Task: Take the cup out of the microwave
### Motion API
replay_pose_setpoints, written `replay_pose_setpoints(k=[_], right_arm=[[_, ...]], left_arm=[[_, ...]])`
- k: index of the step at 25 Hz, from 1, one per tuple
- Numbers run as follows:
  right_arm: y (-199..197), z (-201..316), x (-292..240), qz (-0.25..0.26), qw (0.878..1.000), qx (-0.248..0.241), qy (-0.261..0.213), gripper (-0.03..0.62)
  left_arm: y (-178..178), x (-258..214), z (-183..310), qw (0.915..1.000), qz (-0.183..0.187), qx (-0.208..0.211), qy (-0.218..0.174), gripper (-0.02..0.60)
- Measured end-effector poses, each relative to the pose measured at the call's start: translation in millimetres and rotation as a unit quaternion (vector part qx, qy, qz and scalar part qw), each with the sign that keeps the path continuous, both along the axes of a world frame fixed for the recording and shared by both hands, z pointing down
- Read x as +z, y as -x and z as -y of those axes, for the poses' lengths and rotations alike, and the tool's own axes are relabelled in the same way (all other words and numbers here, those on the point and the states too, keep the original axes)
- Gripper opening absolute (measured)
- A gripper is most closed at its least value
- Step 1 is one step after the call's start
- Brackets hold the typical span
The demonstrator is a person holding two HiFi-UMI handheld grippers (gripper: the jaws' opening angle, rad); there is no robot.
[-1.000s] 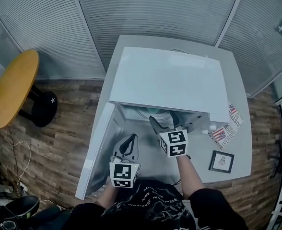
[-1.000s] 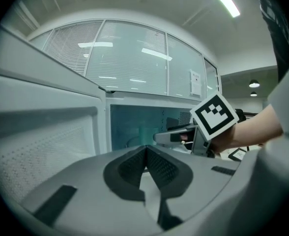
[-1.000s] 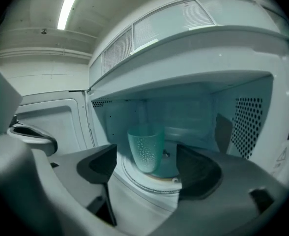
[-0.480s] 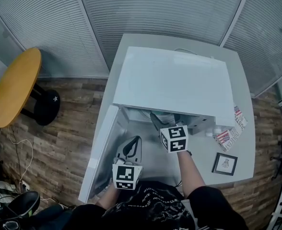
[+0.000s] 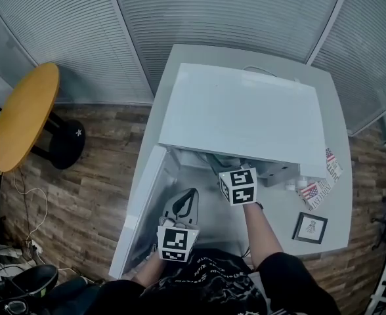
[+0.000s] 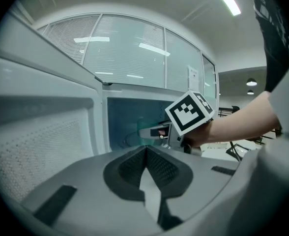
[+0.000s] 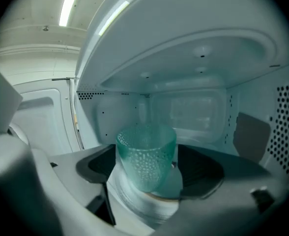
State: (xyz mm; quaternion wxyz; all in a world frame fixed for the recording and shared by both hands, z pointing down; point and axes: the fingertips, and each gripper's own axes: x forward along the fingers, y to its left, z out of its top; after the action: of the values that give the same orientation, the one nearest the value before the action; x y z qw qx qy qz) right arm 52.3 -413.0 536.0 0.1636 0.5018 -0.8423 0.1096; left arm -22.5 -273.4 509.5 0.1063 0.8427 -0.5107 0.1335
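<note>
The right gripper (image 7: 147,181) had pushed deeper into the microwave (image 5: 245,110) — its jaws now clasped the cup (image 7: 146,151). The left gripper's (image 6: 145,156) jaws were together, empty. Lifting out looked next.

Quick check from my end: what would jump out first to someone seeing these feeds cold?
The see-through green cup, gripped between the right tool's jaws inside the microwave cavity, grabs the eye first. Next comes the big white microwave on the grey table, its door swung open to the left, with the left tool shut and empty beside that door.
</note>
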Motion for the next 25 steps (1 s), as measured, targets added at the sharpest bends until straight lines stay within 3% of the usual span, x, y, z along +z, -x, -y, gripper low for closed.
replay_pose_setpoints(k=[17,25], right_arm=[[5,12,2,-0.012,1.000,-0.012,-0.001,0.374],[-1,12,-2,-0.015,1.000,0.010,-0.020,0.373]], left_arm=[[7,1,5,0.9999,0.006,-0.011,0.002,0.006],[5,2,4,0.9999,0.009,-0.004,0.003,0.006]])
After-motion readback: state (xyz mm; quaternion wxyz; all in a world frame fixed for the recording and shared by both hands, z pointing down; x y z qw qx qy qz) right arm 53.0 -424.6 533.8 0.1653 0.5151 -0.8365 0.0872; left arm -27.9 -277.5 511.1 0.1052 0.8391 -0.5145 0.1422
